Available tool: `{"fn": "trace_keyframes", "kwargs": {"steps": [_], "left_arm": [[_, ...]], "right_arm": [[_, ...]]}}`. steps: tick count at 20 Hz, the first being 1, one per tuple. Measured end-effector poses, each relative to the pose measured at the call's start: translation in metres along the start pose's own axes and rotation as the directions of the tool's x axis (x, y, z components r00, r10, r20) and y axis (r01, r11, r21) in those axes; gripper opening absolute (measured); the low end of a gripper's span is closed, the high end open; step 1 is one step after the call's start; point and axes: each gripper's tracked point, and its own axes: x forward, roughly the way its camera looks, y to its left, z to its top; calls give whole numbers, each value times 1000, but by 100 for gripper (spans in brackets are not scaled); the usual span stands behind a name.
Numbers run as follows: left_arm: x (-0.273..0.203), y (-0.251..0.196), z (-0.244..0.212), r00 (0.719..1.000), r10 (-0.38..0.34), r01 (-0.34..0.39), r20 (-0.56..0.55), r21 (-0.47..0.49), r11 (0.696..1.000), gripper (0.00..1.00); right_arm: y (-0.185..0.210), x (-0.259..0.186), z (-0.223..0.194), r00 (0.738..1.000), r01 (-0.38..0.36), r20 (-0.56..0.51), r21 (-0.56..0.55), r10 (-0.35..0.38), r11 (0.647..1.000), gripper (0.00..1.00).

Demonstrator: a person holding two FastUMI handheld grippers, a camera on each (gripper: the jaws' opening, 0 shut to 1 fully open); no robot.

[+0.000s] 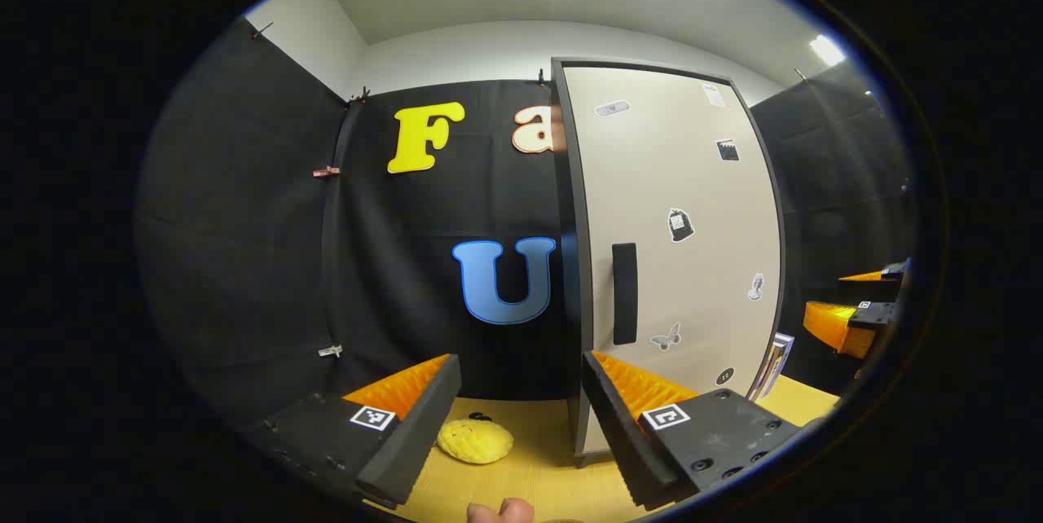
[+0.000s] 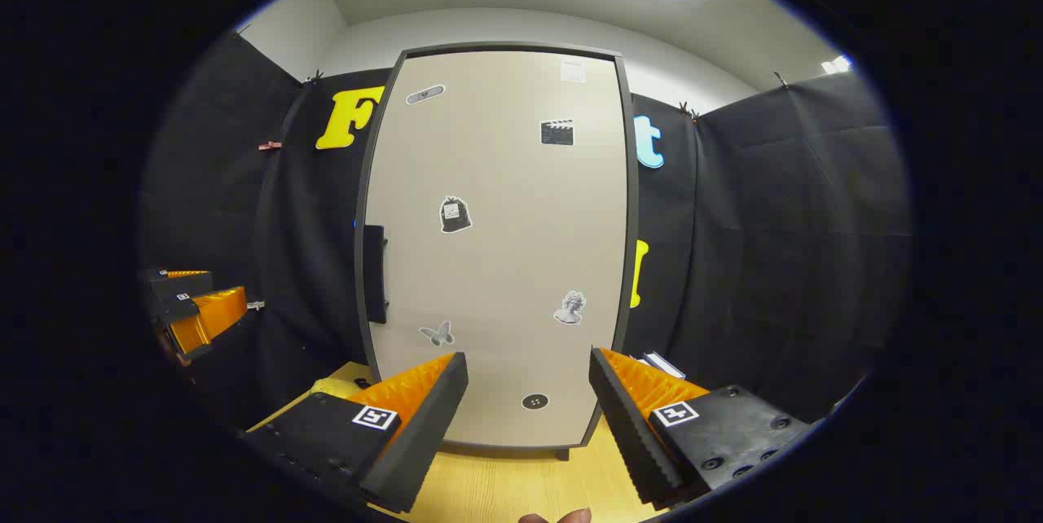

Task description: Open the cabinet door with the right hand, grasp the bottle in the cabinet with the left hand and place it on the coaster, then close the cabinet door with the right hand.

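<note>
**Door shut, both grippers spread**

From my left gripper [image 1: 521, 417] view: fingers wide apart, nothing between them, yellow coaster [image 1: 475, 440] on the wooden surface [image 1: 538, 474] just left of the cabinet [image 1: 676, 246]. Cabinet door closed, dark handle [image 1: 624, 293] untouched. Right gripper [image 2: 528, 413] faces the door, fingers spread, gripping nothing. I can't see the bottle.

Your right gripper [image 2: 528, 417] is held with its fingers spread wide apart and nothing between them. It faces the cabinet door [image 2: 497, 246], which is closed and carries several stickers. The dark handle [image 2: 374, 274] sits on the door's left edge. Far to the left you see the other gripper [image 2: 195, 307]. The cabinet stands on a wooden table [image 2: 521, 490].
</note>
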Motion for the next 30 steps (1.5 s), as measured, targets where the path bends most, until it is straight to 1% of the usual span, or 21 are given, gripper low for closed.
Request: {"fn": "trace_keyframes", "kwargs": {"steps": [7,11,21,26,30], "left_arm": [[0,2,-1,1000,5,-5,-2,-9,1000,94],[-1,1,0,1000,5,-5,2,2,1000,94],[-1,2,-1,1000,-7,7,1,-4,1000,95],[0,6,1,1000,-11,11,5,2,1000,94],[-1,16,-1,1000,-9,9,1,-6,1000,94]], "right_arm": [[-4,-1,2,1000,4,10,4,-4,1000,98],[-3,0,3,1000,1,11,21,-1,1000,98],[2,0,3,1000,6,9,-3,-6,1000,98],[15,2,6,1000,-5,10,-3,5,1000,98],[43,13,13,999,-36,21,15,35,999,98]]}}
